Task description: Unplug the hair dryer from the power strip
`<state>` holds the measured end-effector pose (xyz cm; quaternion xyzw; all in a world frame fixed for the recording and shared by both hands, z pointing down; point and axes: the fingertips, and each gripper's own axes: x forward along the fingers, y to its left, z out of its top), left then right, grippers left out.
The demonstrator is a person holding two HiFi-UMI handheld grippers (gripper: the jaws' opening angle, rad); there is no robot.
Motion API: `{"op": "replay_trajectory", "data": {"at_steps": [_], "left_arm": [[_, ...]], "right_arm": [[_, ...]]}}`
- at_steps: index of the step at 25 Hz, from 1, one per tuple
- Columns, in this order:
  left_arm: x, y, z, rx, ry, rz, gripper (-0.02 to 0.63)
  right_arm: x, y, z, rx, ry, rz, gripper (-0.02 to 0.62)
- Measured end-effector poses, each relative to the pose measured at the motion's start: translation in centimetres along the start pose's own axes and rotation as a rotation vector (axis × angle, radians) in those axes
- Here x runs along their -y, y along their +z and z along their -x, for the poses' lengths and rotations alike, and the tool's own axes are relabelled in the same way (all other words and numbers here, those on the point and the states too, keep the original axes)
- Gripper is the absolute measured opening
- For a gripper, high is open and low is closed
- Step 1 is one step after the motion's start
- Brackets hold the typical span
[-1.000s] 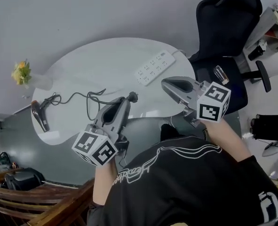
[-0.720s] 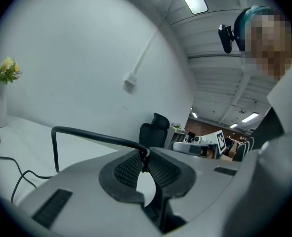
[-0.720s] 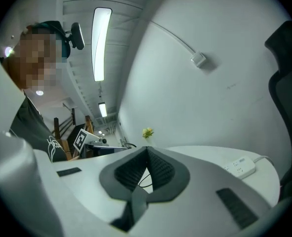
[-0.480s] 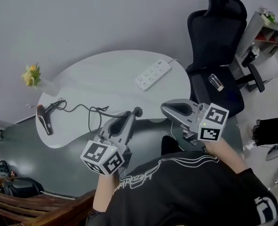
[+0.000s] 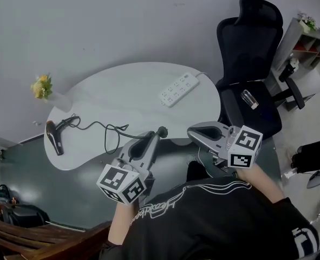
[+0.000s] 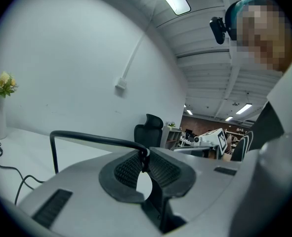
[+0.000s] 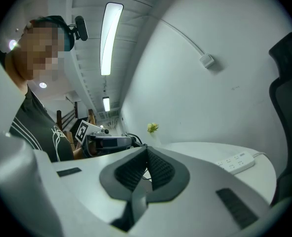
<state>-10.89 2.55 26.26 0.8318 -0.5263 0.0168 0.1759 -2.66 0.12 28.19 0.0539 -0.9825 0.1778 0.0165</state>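
The left claw point(image 6: 145, 156) is clamping the plug end of the black cord point(image 5: 95, 126) - its ribbed pads are pressing together on it, and the plug point(image 5: 161, 130) is showing just past the tips, at the near edge of the white tabletop point(image 5: 127, 83). From there the cord is trailing leftward in loose loops across the tabletop to the hair dryer point(image 5: 53, 137), which is lying near the left edge. The power strip point(image 5: 178, 89) is lying toward the far right edge, well apart from the plug. The right claw point(image 7: 146, 156) is hovering just off the near right edge - its pads are meeting with nothing between them. A vase of flowers point(image 5: 44, 88) is standing at the far left corner, and a black chair point(image 5: 250, 42) is sitting beside the right end of the tabletop.
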Motion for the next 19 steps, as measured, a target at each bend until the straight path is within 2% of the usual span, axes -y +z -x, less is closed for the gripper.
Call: {"op": "replay_trajectory", "data": {"at_steps": [19], "left_arm": [[-0.40, 0.46, 0.99, 0.012, 0.006, 0.003, 0.043]], "right_arm": [[-0.67, 0.83, -1.10, -0.016, -0.013, 0.048, -0.005]]}}
